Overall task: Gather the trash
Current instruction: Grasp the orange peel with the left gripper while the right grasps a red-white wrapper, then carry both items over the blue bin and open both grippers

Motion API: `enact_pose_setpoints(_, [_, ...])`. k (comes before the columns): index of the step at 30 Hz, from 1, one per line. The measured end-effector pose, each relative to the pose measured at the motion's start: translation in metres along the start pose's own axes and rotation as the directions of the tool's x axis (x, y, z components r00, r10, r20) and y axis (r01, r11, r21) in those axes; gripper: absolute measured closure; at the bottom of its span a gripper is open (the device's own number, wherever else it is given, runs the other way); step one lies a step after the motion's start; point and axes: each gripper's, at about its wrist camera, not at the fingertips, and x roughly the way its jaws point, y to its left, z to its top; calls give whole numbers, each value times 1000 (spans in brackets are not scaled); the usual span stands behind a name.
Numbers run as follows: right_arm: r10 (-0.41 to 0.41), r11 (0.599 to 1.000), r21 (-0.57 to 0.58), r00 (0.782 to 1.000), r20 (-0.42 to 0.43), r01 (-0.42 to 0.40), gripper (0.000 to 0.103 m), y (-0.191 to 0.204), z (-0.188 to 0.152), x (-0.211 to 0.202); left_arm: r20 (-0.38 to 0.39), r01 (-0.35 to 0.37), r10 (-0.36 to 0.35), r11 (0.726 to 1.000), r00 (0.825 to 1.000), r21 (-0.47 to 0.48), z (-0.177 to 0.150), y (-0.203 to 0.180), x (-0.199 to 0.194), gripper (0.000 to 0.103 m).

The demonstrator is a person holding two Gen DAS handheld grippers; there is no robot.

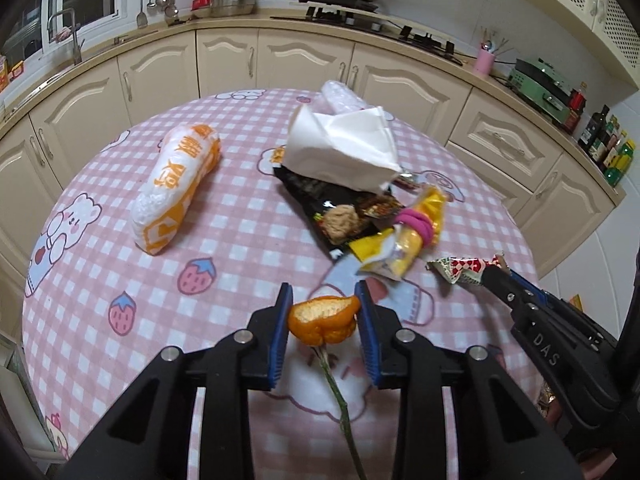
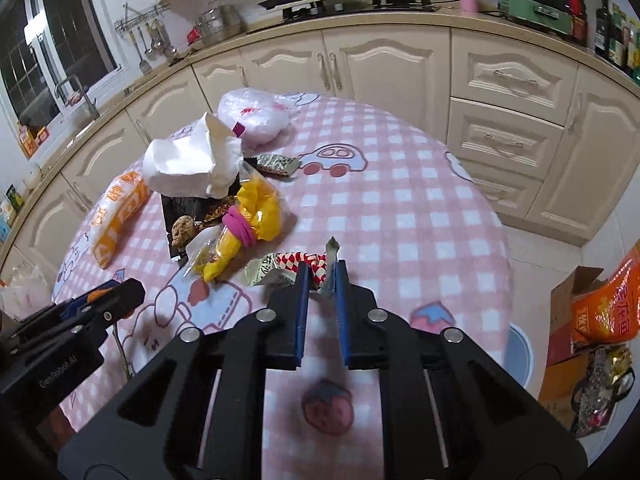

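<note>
Both jaws are clamped: your left gripper (image 1: 323, 307) on the orange peel (image 1: 322, 319), your right gripper (image 2: 322, 278) on the red-checked wrapper (image 2: 299, 266). Lift both straight clear of the pile at frame centre, keeping the peel's dangling stem (image 1: 340, 400) off the tablecloth (image 1: 240, 240)

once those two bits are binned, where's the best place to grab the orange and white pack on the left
Pinch the orange and white pack across its narrow middle, coming down from above. It lies flat and long on the tablecloth, apart from the other litter, so jaws can straddle its width.
</note>
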Motion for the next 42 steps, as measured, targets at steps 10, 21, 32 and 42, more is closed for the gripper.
enact_pose_setpoints(10, [-72, 990, 130, 994, 82, 60, 90, -63, -16, -57, 26, 95, -100, 986, 995, 134, -5, -74, -18, 72])
enact_pose_setpoints(21, [-254, 911, 353, 965, 72, 213, 90, -183, -57, -109, -69, 243, -234, 903, 970, 355, -32, -212, -9, 72])
enact_pose_setpoints(32, [-425, 745, 546, 903, -55, 384, 90, -284, -120, -129, -246, 321, -218, 774, 944, 545, -96, -334, 35, 70])
enact_pose_setpoints(42, [-410, 693, 598, 902, -132, 403, 90, -317, -140, -112, -244, 269, -156, 794, 957, 545, -96, -356, 70, 44])
